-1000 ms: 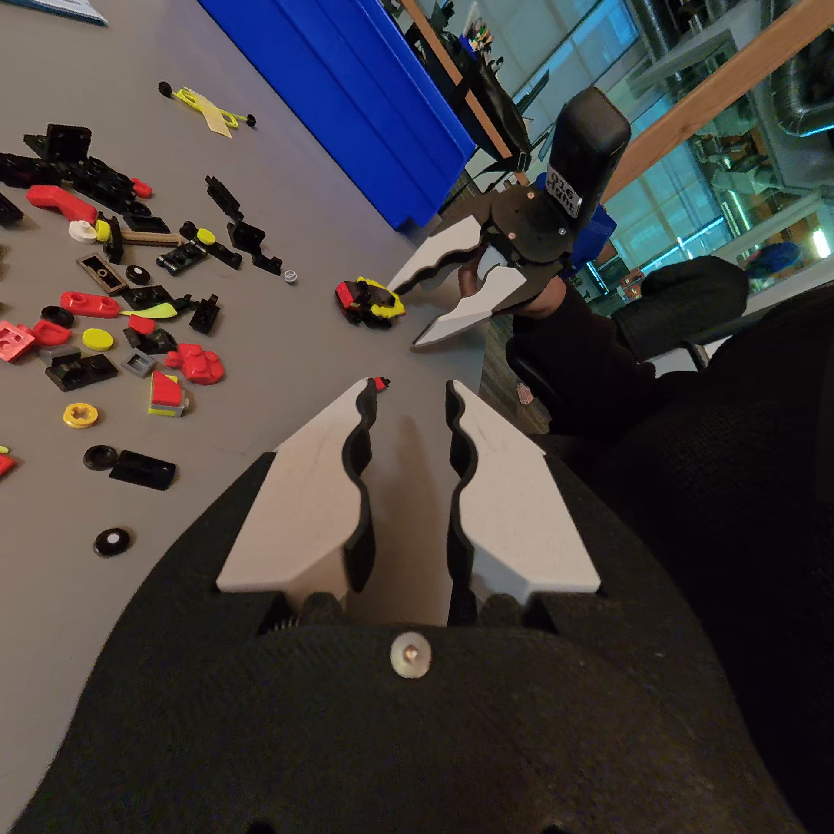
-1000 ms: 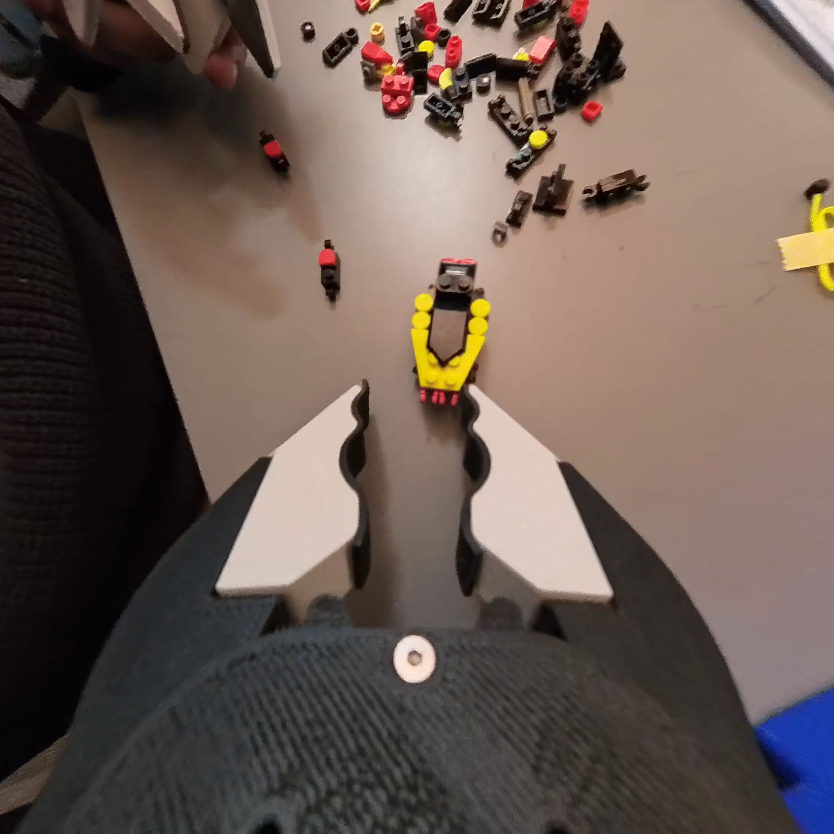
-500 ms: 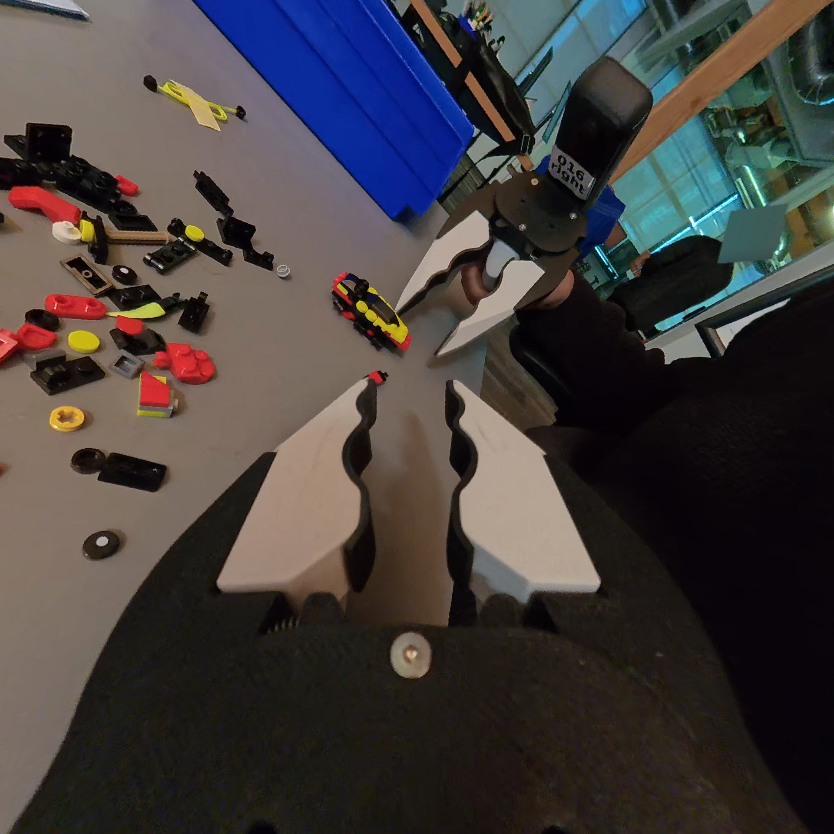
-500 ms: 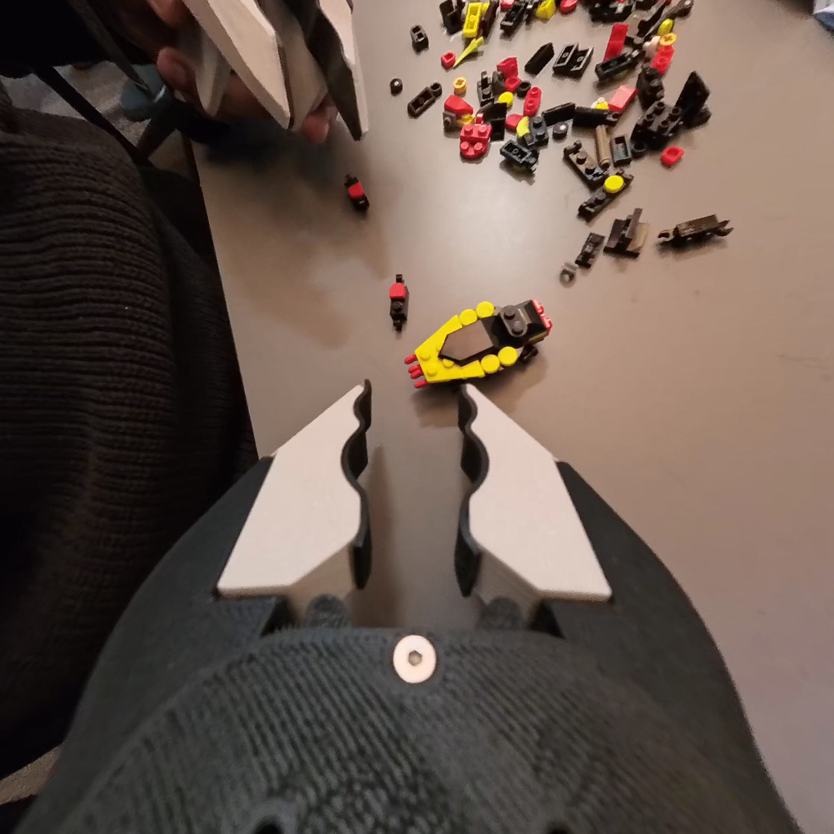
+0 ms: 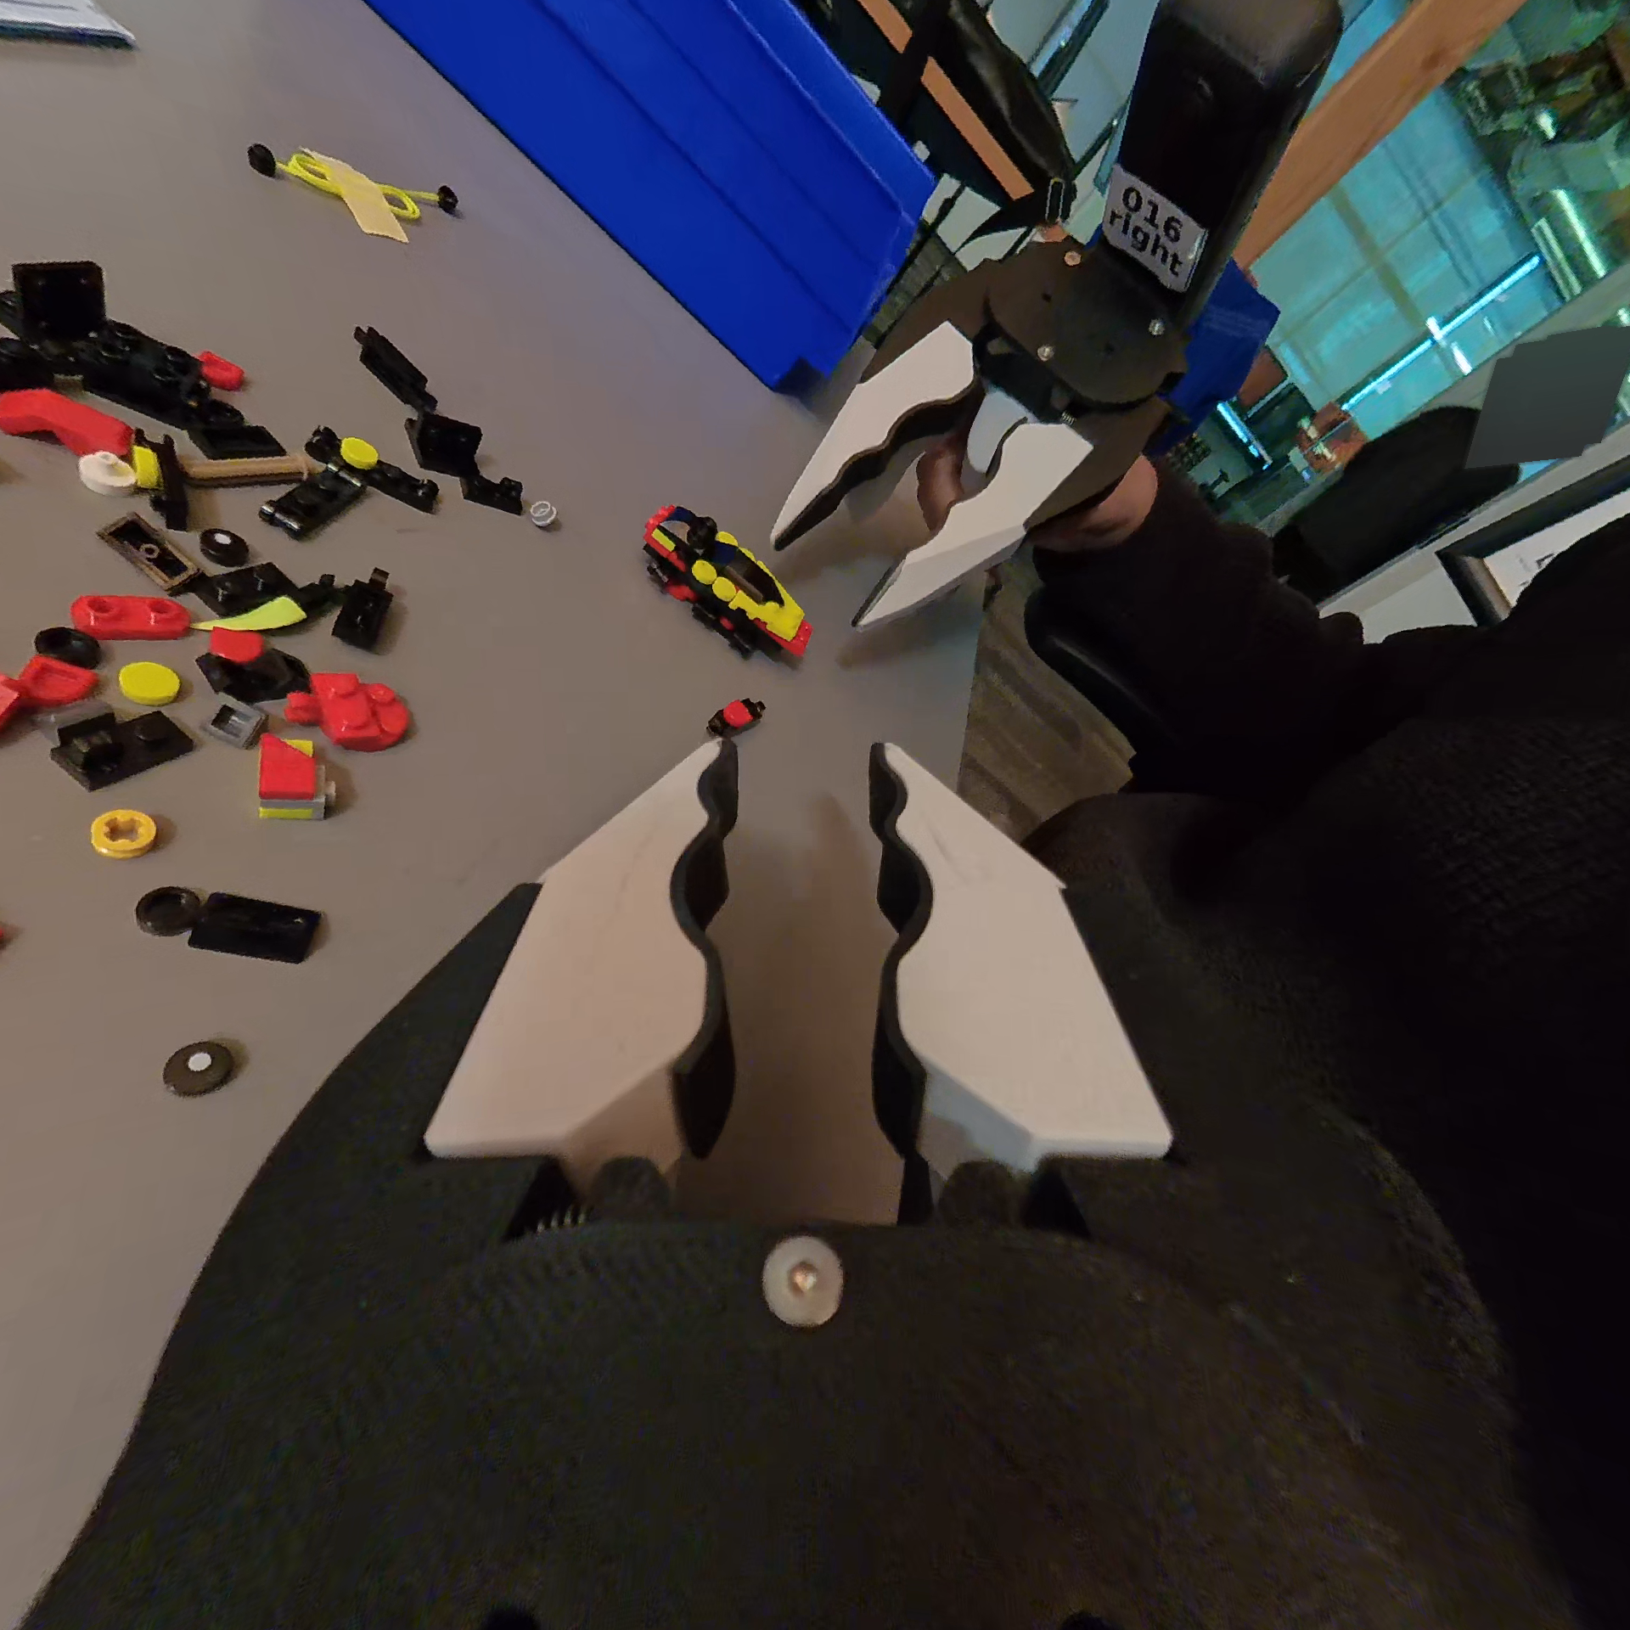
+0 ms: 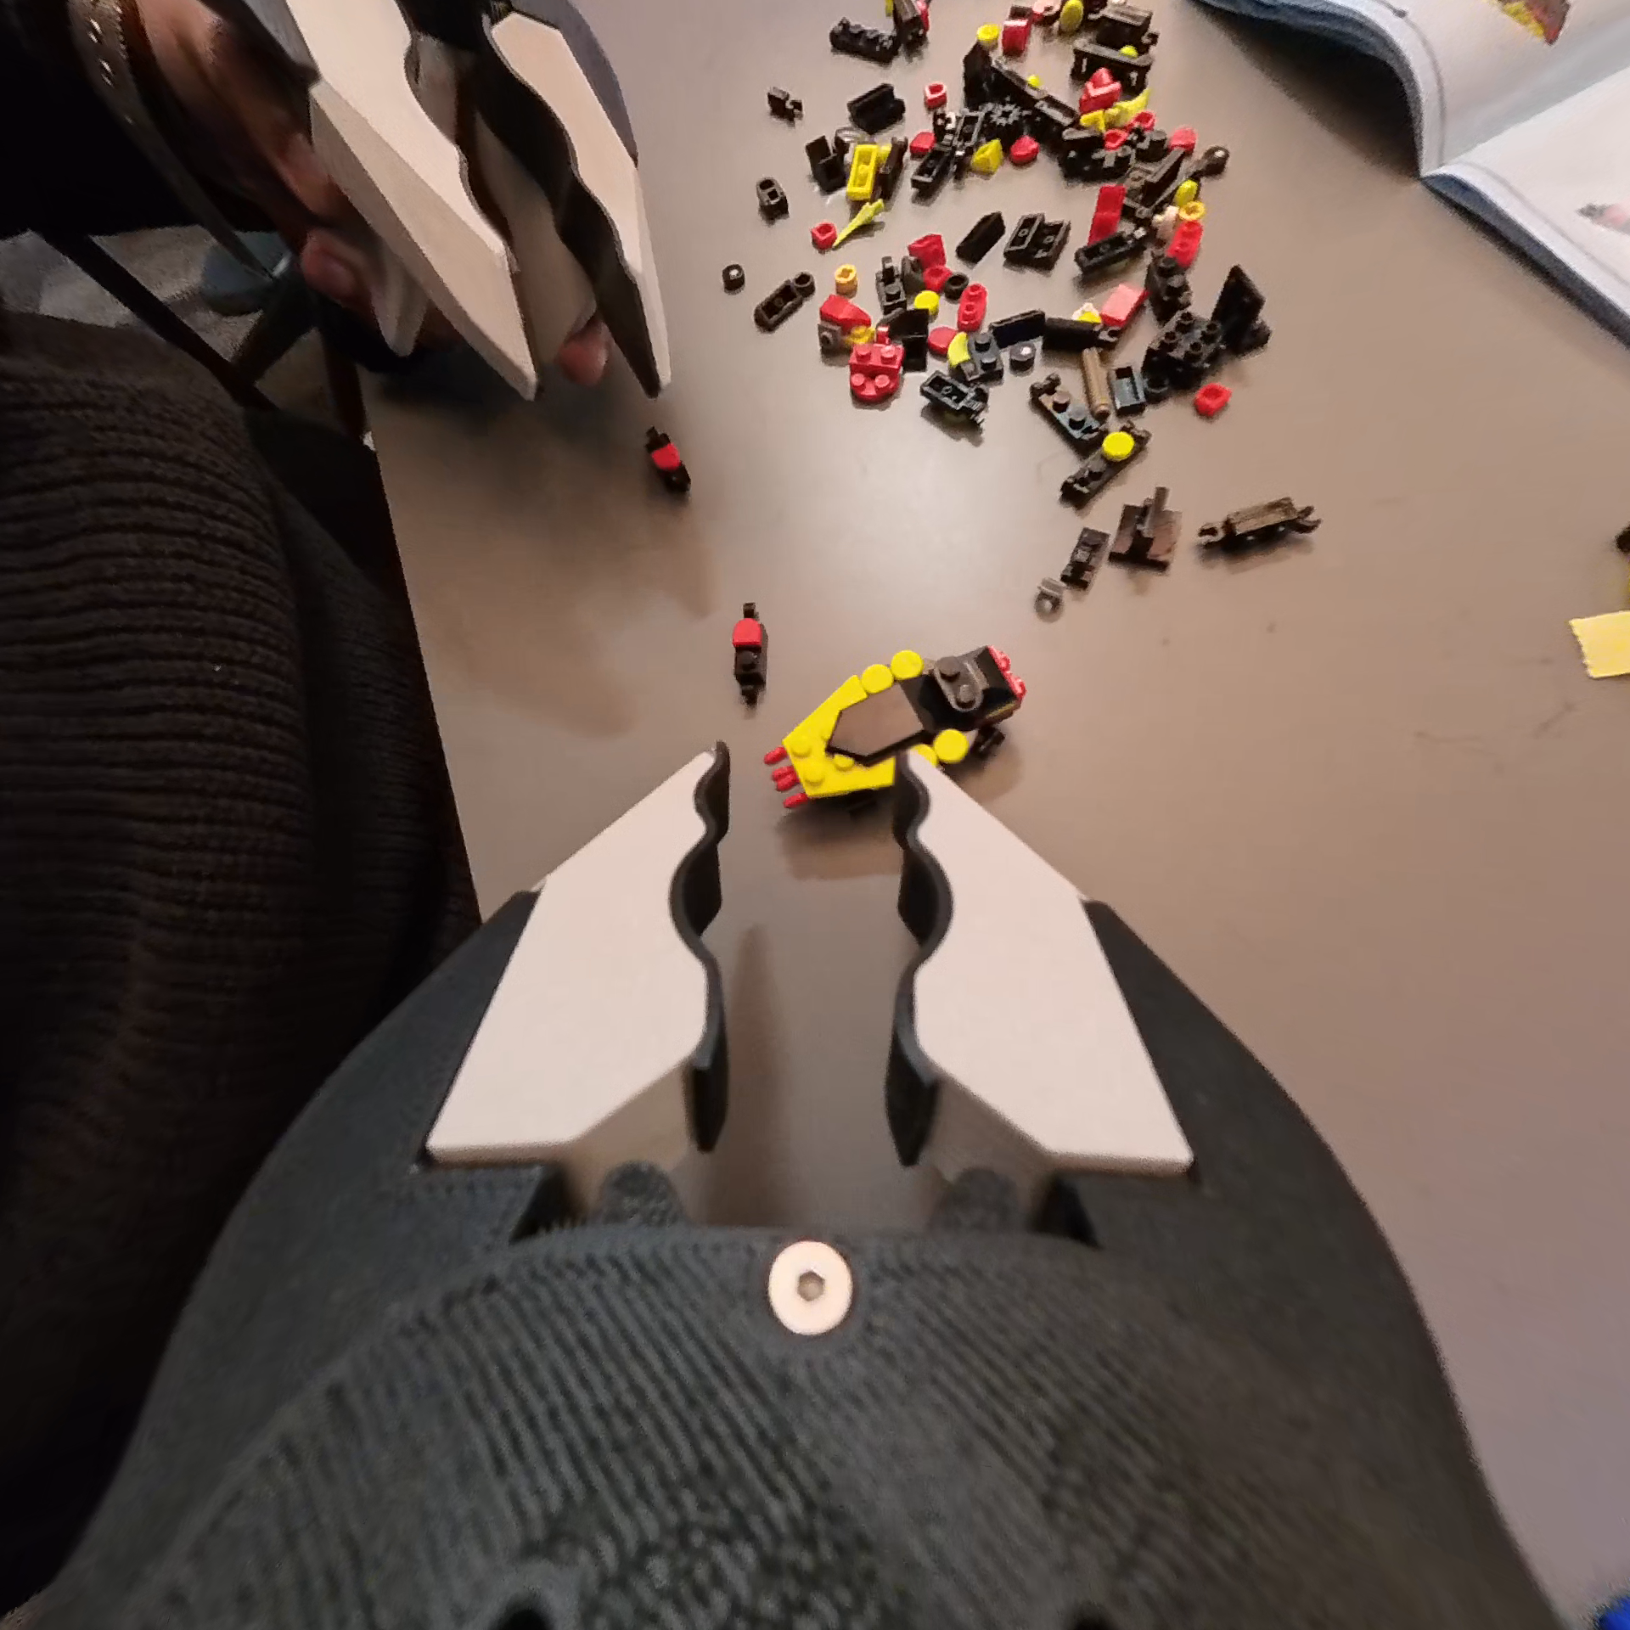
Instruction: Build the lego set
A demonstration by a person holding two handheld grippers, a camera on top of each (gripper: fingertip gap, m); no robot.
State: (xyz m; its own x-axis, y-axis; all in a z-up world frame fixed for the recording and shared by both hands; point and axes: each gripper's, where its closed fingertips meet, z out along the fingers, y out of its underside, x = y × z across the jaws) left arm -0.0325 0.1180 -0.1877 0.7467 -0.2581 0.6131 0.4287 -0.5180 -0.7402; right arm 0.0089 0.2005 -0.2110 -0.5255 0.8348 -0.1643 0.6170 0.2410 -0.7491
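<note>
A small yellow, black and red brick model (image 6: 891, 728) lies on the grey table (image 6: 1235, 882). My right gripper (image 6: 811, 766) is open and empty, and the model's yellow nose lies just beyond its tips. In the left wrist view the right gripper (image 5: 820, 580) hovers beside the model (image 5: 728, 593) without gripping it. My left gripper (image 5: 801, 754) is open and empty, with a small red and black piece (image 5: 735, 716) just past its left fingertip. That piece (image 6: 666, 459) lies below the left gripper (image 6: 591, 388) in the right wrist view. A second such piece (image 6: 748, 648) lies beside the model.
A spread of loose black, red and yellow bricks (image 5: 176, 617) (image 6: 1014, 265) covers the table farther in. A blue bin (image 5: 688, 159) stands at the far side and an open booklet (image 6: 1499, 132) beyond the bricks. The table edge (image 5: 970, 706) and a person's dark sleeve are close by. My hands' fingertips stand some 10 cm from each other.
The brick model has turned on the table from pointing straight at my right gripper to lying at an angle. The right gripper has lifted slightly. Both grippers stay open and empty.
</note>
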